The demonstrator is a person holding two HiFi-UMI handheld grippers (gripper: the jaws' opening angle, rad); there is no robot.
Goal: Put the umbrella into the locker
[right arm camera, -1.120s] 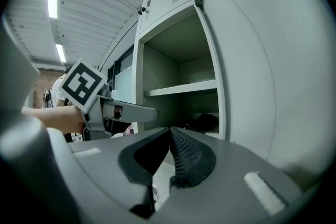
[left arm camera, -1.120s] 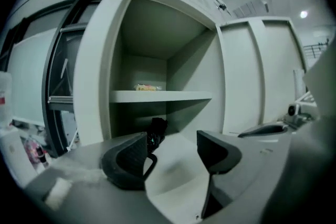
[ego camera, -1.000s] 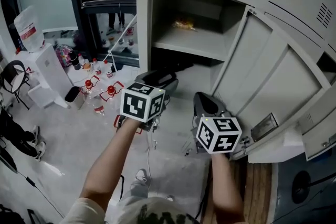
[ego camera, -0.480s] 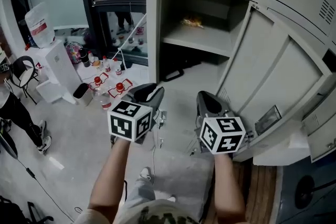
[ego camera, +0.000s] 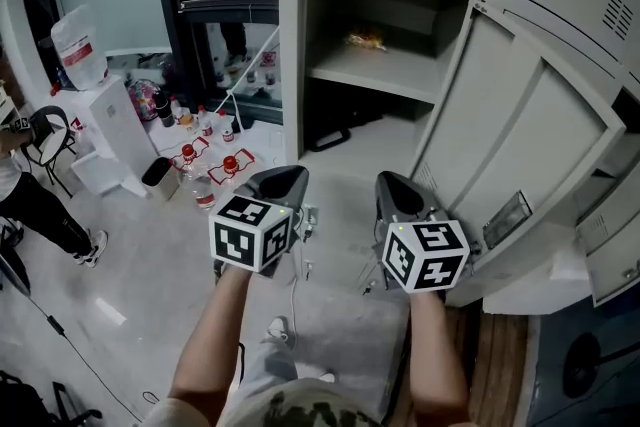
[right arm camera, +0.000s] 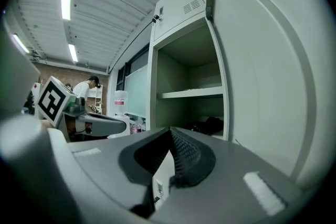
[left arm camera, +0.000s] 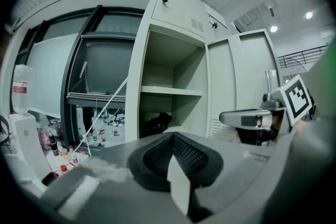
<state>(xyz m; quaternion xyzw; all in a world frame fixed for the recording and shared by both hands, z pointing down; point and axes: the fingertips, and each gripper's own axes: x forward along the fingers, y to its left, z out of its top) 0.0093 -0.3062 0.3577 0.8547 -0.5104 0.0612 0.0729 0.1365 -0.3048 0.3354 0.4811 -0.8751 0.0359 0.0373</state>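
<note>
The black umbrella point(ego camera: 322, 128) lies in the lower compartment of the open grey locker point(ego camera: 290, 35), under the shelf point(ego camera: 372, 73); the left gripper view point(left arm camera: 156, 124) and the right gripper view point(right arm camera: 210, 125) show it too. My left gripper point(ego camera: 285, 177) hangs in front of the locker, a short way back from the opening, jaws shut with nothing between them point(left arm camera: 172, 136). My right gripper point(ego camera: 395, 185) is beside it, level with it, also shut and empty point(right arm camera: 169, 131). Neither gripper touches the umbrella.
The locker door point(ego camera: 510, 135) stands swung open on the right, close to my right gripper. A small yellow thing point(ego camera: 366, 41) lies on the shelf. Red-capped bottles point(ego camera: 205, 160), a white water dispenser point(ego camera: 95, 130) and a person point(ego camera: 30, 200) are at the left.
My left gripper has pulled back from the locker opening, down and left, and its jaws have gone from wide open to shut. The umbrella stays inside. The right gripper has barely moved.
</note>
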